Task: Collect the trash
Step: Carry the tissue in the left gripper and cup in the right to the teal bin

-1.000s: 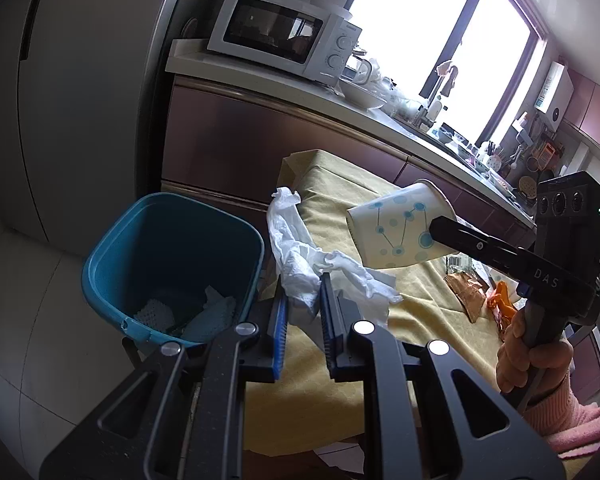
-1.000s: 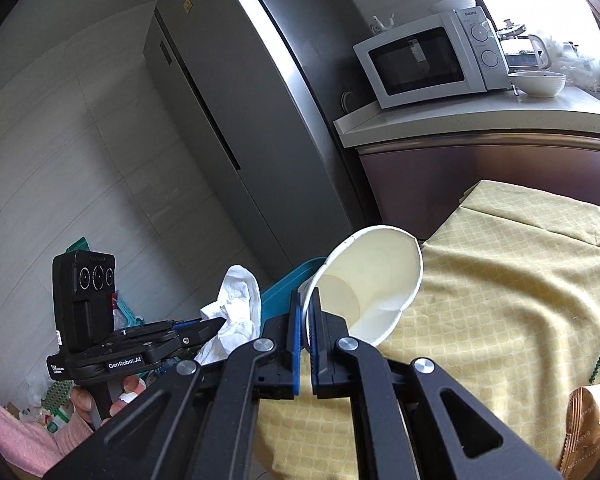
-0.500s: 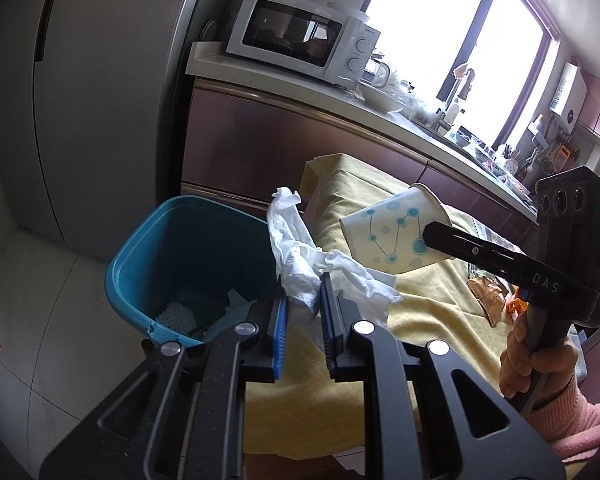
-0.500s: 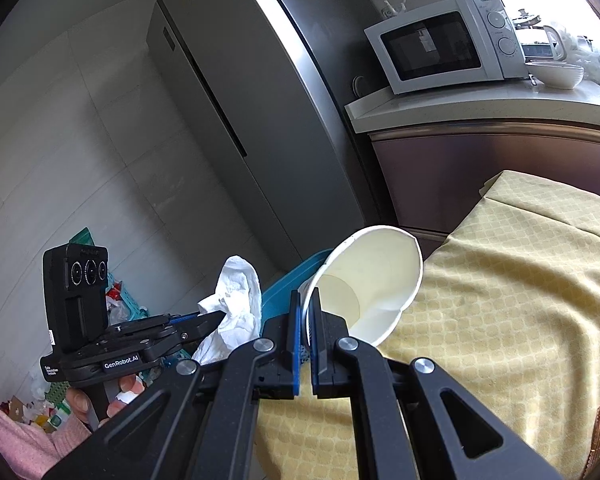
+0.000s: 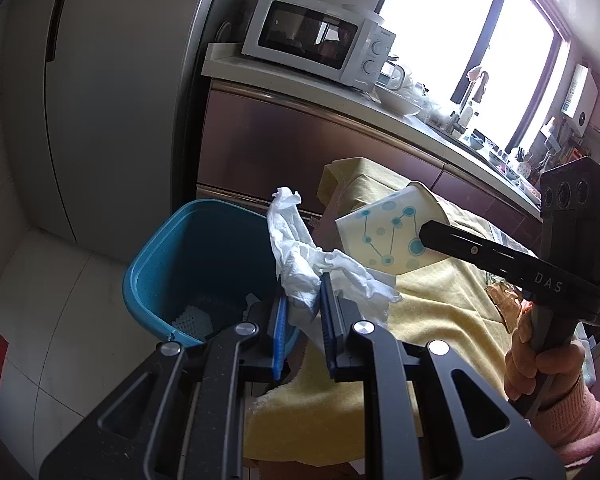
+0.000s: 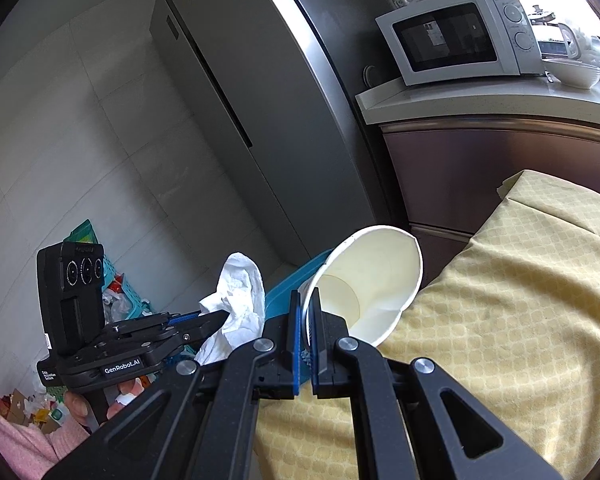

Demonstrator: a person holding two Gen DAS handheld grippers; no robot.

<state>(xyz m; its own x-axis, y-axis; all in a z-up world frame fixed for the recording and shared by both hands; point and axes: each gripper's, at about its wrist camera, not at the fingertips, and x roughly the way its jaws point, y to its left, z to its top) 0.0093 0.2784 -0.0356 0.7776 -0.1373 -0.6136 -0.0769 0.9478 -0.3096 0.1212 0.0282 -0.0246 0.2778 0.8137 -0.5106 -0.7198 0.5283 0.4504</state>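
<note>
My left gripper (image 5: 303, 300) is shut on a crumpled white tissue (image 5: 300, 256), held by the table's near corner just right of a teal bin (image 5: 188, 248). My right gripper (image 6: 306, 312) is shut on the rim of a white paper cup (image 6: 376, 276), which lies tilted with its mouth toward that camera. In the left wrist view the cup (image 5: 384, 236) shows blue dots and hangs over the yellow tablecloth (image 5: 440, 300), right of the tissue. The bin holds some pale scraps (image 5: 192, 316). The right wrist view shows the tissue (image 6: 236, 300) and a strip of the bin's rim (image 6: 292, 280) beside the cup.
A tall grey fridge (image 5: 100, 100) stands behind the bin. A microwave (image 5: 320, 40) sits on the counter above brown cabinets (image 5: 300, 148). Snack wrappers (image 5: 504, 304) lie on the table to the right. Clutter and a green basket (image 6: 116, 280) sit on the floor.
In the left wrist view the bin has slid right, closer to the tissue. The right gripper with the cup has drifted left toward the bin. Both grips are unchanged.
</note>
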